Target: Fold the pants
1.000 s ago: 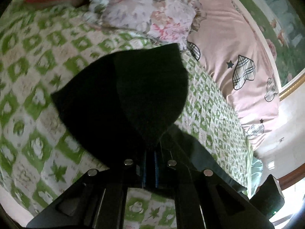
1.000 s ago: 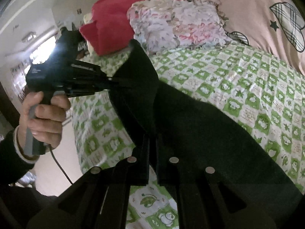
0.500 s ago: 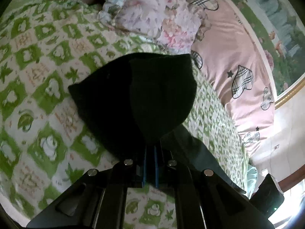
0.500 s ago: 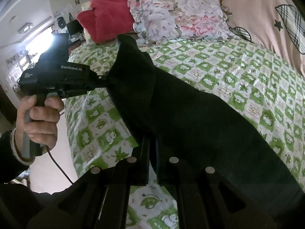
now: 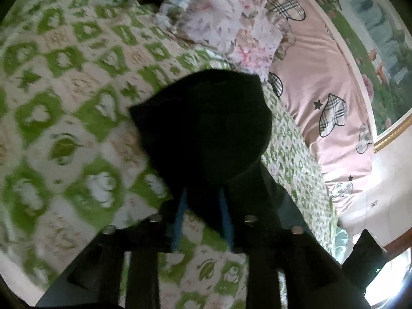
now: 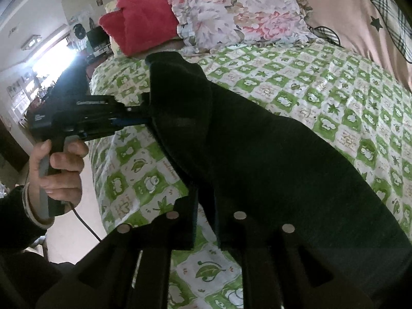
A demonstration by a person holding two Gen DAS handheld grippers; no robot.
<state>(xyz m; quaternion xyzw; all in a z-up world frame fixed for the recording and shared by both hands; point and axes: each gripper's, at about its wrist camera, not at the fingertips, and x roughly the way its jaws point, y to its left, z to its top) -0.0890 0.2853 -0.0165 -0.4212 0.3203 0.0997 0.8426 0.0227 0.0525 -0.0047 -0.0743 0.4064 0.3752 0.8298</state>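
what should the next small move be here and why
Probably draw both claws back off the cloth. The left claw and right claw are opening with the black pants still between their pads, and the fold already lies on the green checked bedspread.

Black pants (image 5: 206, 128) between opening gripper (image 5: 203, 203)

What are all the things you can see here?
pants: one, black, draped on the bedsheet, folded end lifted
bedsheet: one, green and white checks, covers the bed
floral pillow: one, pink and white, at the head
red blanket: one, beside the floral pillow
pink cover: one, plaid hearts, along the wall
left gripper: black, jaws opening, pants between them
right gripper: black, jaws opening, pants between them
hand: one, holds the left gripper's handle
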